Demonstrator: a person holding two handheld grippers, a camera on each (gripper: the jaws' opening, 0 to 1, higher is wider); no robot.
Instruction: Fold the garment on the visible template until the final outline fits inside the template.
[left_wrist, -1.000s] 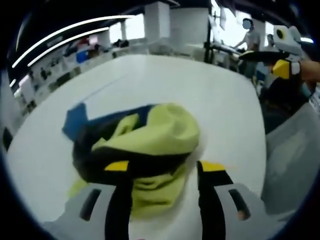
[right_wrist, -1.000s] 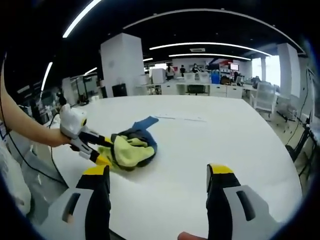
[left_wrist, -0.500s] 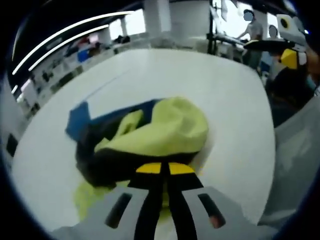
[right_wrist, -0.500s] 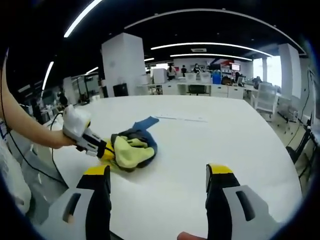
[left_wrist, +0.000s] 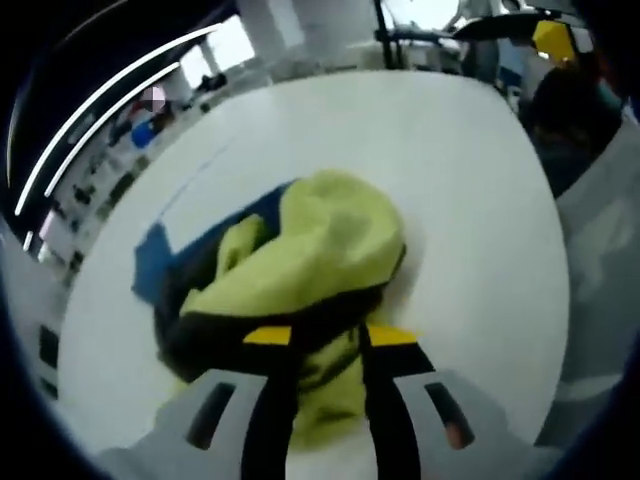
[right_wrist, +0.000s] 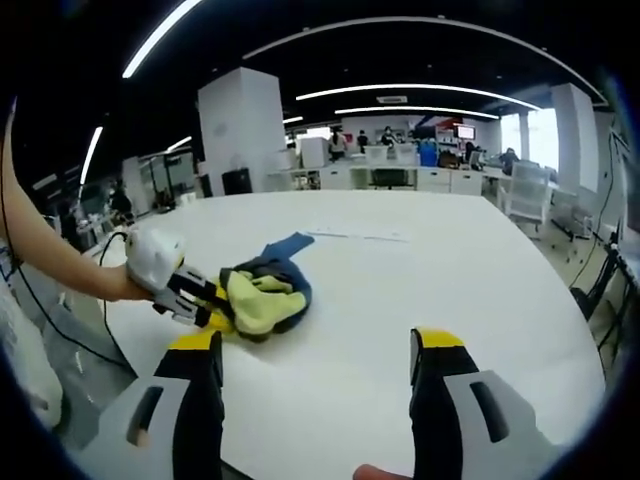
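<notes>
A crumpled garment (left_wrist: 330, 240), yellow-green with black and blue parts, lies in a heap on the white round table (left_wrist: 470, 200). A blue flap (left_wrist: 150, 262) sticks out at its far side. My left gripper (left_wrist: 330, 338) is at the heap's near edge. Its yellow-tipped jaws stand partly apart with yellow cloth lying between them. The right gripper view shows the garment (right_wrist: 262, 298) at the table's left, with the left gripper (right_wrist: 212, 300) pressed against its left side. My right gripper (right_wrist: 315, 345) hovers open over the table's near edge, well right of the garment and holding nothing.
A person's bare forearm (right_wrist: 50, 260) reaches in from the left, holding the left gripper. A faint pale strip (right_wrist: 360, 236) lies on the table beyond the garment. Office desks and chairs (right_wrist: 530, 195) stand behind. A grey seat (left_wrist: 600, 260) is beside the table's edge.
The left gripper's jaws were wide apart, met at the garment's edge half a second ago, and now stand partly apart again with cloth between. The left view has tilted. The right gripper held still.
</notes>
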